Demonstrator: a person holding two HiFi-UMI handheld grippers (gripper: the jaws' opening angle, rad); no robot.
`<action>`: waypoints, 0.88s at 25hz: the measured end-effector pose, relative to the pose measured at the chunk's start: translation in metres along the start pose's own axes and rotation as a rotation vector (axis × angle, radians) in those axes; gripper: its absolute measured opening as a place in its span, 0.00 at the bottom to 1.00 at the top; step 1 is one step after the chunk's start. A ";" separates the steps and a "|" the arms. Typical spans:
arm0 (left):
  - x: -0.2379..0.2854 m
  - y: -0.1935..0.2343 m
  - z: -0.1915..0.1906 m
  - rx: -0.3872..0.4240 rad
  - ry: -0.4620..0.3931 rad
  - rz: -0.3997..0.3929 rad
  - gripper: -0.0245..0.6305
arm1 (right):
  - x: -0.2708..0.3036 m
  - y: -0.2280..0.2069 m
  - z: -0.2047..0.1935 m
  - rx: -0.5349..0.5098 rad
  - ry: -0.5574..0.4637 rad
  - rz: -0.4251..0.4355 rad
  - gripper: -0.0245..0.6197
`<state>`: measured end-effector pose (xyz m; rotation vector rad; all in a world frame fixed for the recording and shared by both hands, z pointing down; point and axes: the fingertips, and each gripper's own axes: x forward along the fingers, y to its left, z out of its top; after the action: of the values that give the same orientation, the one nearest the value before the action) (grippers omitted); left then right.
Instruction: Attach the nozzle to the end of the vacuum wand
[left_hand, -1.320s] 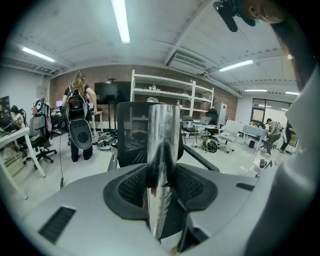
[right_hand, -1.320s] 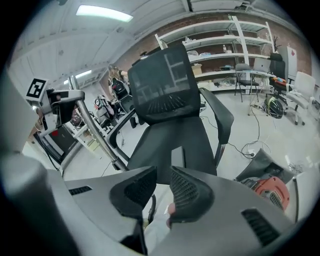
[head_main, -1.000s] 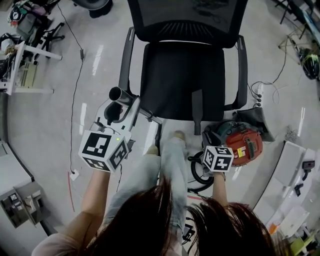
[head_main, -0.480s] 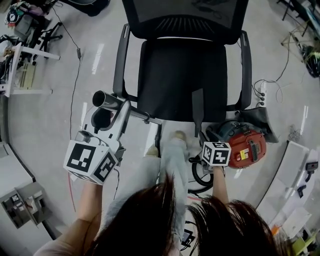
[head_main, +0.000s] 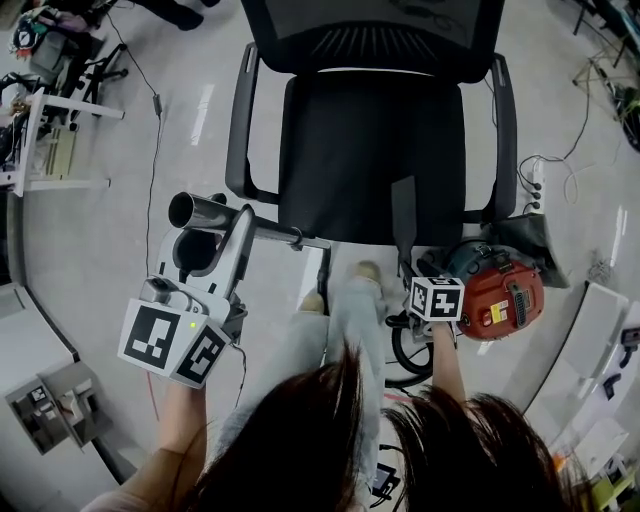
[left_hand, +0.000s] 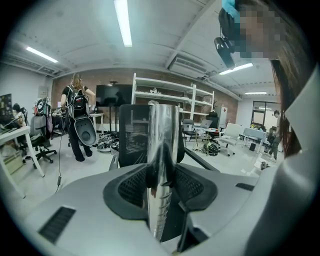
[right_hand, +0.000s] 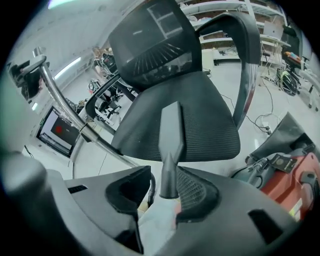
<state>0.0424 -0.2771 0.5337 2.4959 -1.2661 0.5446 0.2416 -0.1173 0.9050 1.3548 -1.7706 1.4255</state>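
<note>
Pale, glossy workshop floor (head_main: 90, 250) spreads round a black mesh office chair (head_main: 370, 150), which the person faces from its front edge. A black crevice nozzle (right_hand: 171, 130) lies on the chair's seat near the front, with its flat tip pointing toward the backrest and its round collar hanging over the front edge. A red canister vacuum (head_main: 500, 295) sits on the floor at the front corner of the chair, on the person's right.

The left gripper (head_main: 212, 232) is clamped on the chrome vacuum wand (left_hand: 161, 150), held up beside the chair's armrest on the person's left. The wand's open end points away from the seat.

The right gripper (right_hand: 165, 192) is low at the chair's front edge. Its jaws have just been opening and stand wide. The nozzle's collar is between them, close against one pad and clear of the other, so nothing is gripped.

The step in hand looks like picking up the nozzle; joining has not begun. The next move probably calls for squeezing on the nozzle's neck while keeping the collar's mouth unblocked. Then it would be lifted off the seat and its bore lined up with the wand's open end beside the chair.
</note>
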 end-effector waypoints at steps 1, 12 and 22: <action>0.000 0.000 0.000 0.000 0.001 0.001 0.28 | 0.004 -0.001 -0.001 0.005 0.007 0.006 0.27; 0.004 0.004 0.000 -0.011 -0.002 0.011 0.28 | 0.037 -0.013 -0.006 0.032 0.103 0.068 0.29; 0.007 0.007 0.000 -0.021 -0.002 0.026 0.28 | 0.061 -0.018 -0.013 0.051 0.216 0.112 0.29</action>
<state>0.0407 -0.2863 0.5374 2.4672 -1.3002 0.5322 0.2314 -0.1281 0.9681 1.0946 -1.7010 1.6206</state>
